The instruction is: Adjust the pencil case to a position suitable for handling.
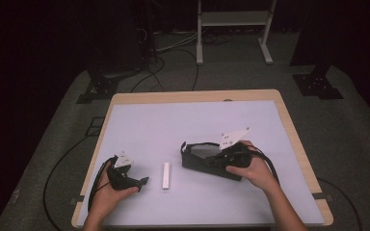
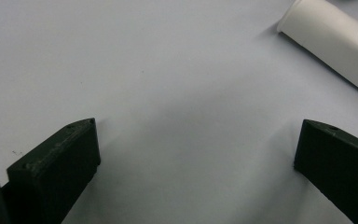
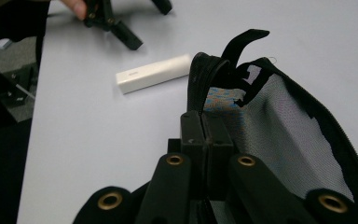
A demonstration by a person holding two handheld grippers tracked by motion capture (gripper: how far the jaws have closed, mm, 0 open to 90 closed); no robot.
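Right gripper (image 3: 204, 135): jaws pressed together, clamped on the near edge of the black mesh pouch (image 3: 279, 135) along its zipper rim. No gap visible between the jaws in the right gripper view. Pouch mouth gapes open beyond the jaws, black pull tab (image 3: 242, 44) sticking up at its far end, mesh side panel facing right in that view

High view: right gripper (image 1: 221, 158) sits at the right end of the pouch (image 1: 200, 159), right hand (image 1: 250, 168) wrapped around it, grey plate (image 1: 234, 137) on top tilted up. Pouch rests on the white table surface (image 1: 192, 120), right of centre, mouth facing up

Left gripper (image 2: 196, 154): jaws spread wide, nothing between them, bare table (image 2: 158, 70) under the gap. Whether the tips touch the surface, can't tell

White stick-shaped block (image 2: 335, 44) lies past the right-hand jaw in the left gripper view, not touching either jaw. High view puts the block (image 1: 166, 175) flat on the table between the two grippers, just right of the left gripper (image 1: 142, 182), near the pouch's left end but clear of it. Left hand (image 1: 108, 190) holds that gripper low over the near-left part of the table

Right gripper view shows the same block (image 3: 154, 73) lying just beside the pouch's zipper end; a narrow gap or contact, can't tell from that angle
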